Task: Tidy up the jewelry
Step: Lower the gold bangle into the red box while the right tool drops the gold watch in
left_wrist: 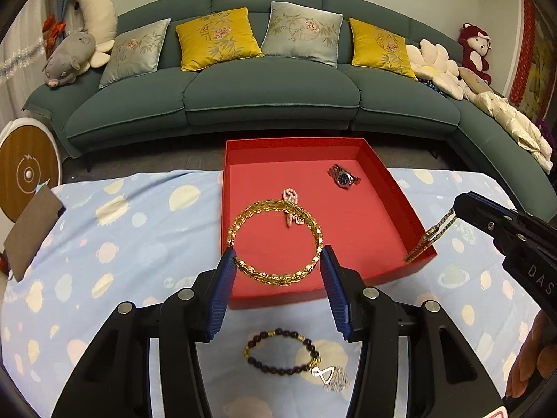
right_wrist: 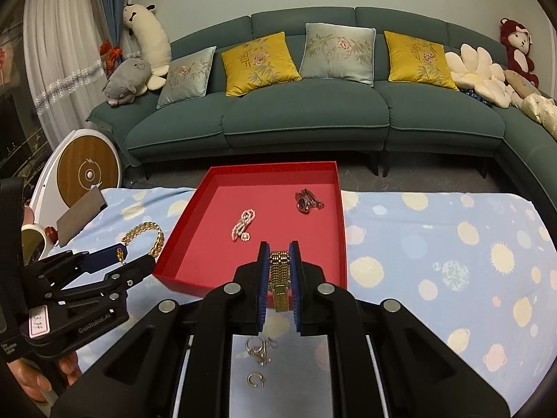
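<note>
Over the spotted blue table [left_wrist: 104, 237], your left hand-held gripper [left_wrist: 276, 261] clamps a gold bangle [left_wrist: 275, 240] above the red tray's [left_wrist: 400, 202] near edge; the right hand-held gripper [right_wrist: 278, 278] pinches a gold watch band [right_wrist: 279, 285] by the tray's near wall. Carry both past the rim, lower, then release. A beaded bracelet [left_wrist: 282, 351] and what look like rings [right_wrist: 259, 348] wait below.
</note>
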`<control>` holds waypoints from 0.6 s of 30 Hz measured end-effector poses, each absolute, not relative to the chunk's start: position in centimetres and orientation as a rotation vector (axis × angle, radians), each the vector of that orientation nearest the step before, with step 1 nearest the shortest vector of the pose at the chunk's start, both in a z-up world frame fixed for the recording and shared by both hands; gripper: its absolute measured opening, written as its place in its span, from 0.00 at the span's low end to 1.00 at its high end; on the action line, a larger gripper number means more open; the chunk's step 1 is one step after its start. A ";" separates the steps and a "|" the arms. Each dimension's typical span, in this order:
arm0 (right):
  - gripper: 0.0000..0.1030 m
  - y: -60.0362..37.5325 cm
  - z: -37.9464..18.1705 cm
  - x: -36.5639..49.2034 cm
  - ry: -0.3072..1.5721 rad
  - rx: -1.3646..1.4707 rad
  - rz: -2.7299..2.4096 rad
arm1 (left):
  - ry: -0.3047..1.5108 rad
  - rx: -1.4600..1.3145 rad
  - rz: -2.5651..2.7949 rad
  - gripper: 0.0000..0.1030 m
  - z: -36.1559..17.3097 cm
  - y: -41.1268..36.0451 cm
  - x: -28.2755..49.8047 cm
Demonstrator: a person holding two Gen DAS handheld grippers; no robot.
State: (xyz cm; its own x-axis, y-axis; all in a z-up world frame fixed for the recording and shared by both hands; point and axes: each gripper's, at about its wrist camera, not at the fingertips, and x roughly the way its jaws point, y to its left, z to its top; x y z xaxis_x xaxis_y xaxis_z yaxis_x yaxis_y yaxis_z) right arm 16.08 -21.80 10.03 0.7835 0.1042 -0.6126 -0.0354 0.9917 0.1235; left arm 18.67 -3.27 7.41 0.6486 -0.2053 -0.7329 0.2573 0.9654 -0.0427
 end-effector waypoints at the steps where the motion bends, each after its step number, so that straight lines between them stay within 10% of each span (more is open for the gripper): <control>1: 0.10 -21.9 10.0 16.8 0.667 0.111 0.071 | 0.831 0.061 -0.264 0.46 7.3 -3.6 19.6; 13: 0.10 -22.8 5.5 23.8 0.753 0.164 0.036 | 0.921 0.052 -0.184 0.47 2.4 -5.5 27.0; 16: 0.11 -23.0 4.6 24.0 0.774 0.165 0.034 | 0.924 0.038 -0.154 0.65 1.9 -5.2 27.2; 18: 0.29 -23.2 5.4 23.4 0.757 0.157 0.015 | 0.910 0.008 -0.143 0.69 2.4 -4.4 26.8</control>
